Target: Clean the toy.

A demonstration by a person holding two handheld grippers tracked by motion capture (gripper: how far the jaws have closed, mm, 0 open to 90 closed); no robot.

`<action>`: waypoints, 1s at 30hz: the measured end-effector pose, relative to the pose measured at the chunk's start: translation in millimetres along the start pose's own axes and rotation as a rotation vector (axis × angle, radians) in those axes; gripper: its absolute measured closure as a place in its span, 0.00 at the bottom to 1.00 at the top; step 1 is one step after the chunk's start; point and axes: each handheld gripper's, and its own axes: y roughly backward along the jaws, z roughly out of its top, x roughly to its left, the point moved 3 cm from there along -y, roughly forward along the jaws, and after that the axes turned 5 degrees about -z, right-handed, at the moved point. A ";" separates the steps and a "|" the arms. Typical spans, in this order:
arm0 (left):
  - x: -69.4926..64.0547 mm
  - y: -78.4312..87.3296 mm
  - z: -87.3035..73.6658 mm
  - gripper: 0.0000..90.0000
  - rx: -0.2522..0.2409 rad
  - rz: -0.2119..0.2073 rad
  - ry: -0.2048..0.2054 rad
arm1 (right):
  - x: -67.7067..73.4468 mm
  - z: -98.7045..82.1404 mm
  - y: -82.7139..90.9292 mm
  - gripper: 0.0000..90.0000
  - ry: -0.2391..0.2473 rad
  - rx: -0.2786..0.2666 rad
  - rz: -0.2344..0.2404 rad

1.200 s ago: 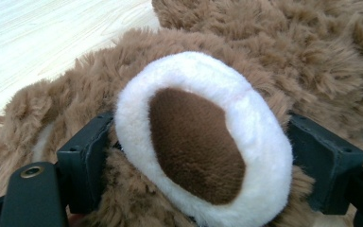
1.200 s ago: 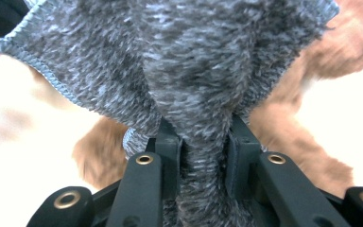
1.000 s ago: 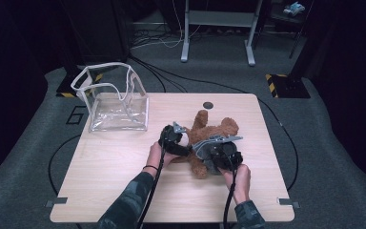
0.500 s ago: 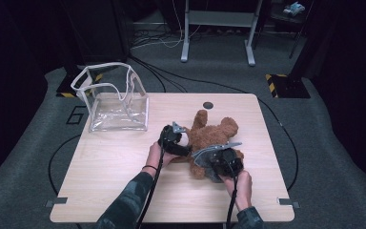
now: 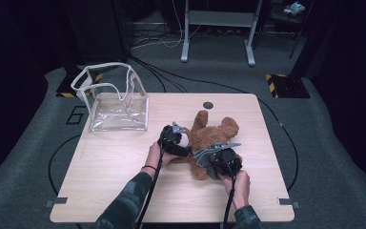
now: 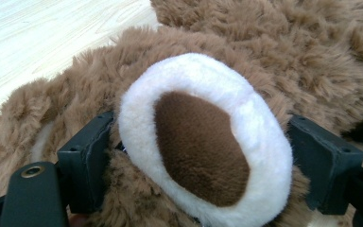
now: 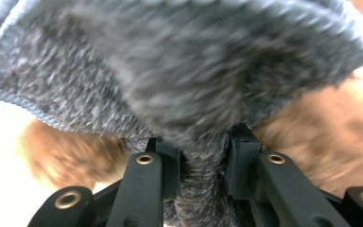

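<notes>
Against the picture a second earlier, the right gripper [image 5: 218, 162] is seen lower and nearer the person, with the grey cloth [image 7: 189, 85] pinched in it brought down onto the teddy bear [image 5: 209, 138]; the rest is unchanged. From this it is judged that the cloth is being laid or wiped over the bear while the bear is steadied. The bear lies on the bench [image 5: 124, 167], well apart from the clear plastic bag [image 5: 114, 102] and on the side nearer the person. In the left gripper view, the left gripper [image 6: 203, 161] is shown spread wide around a white-rimmed paw [image 6: 203, 142], pressed from both sides. In the right gripper view, narrow jaws are clamped on a fold of cloth, which the high view hides behind the gripper's body.
</notes>
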 end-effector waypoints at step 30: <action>9.3 19.6 -2.1 0.32 -0.102 -0.055 0.053 | 32.0 64.2 12.3 0.79 -0.026 -0.008 0.140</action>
